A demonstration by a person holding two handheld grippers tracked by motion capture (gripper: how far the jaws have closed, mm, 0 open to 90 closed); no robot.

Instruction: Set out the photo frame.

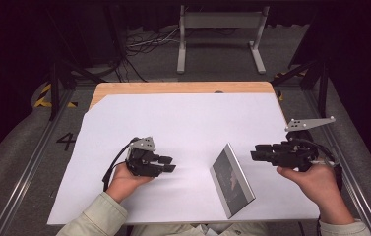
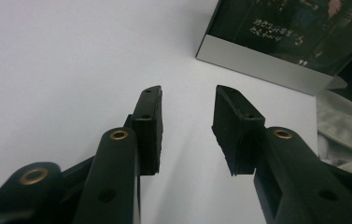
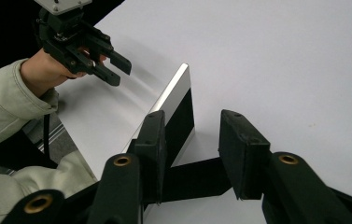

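With both my left gripper and right gripper spread and holding nothing, the book lies flat on the white sheet between them, so I judge it released; next I would draw clear.

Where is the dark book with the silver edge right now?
In the high view the book lies flat on the white sheet, near its front edge, between the left gripper and the right gripper, touching neither.

Grey carpeted floor, dark surrounds, seemingly a white bench beyond.
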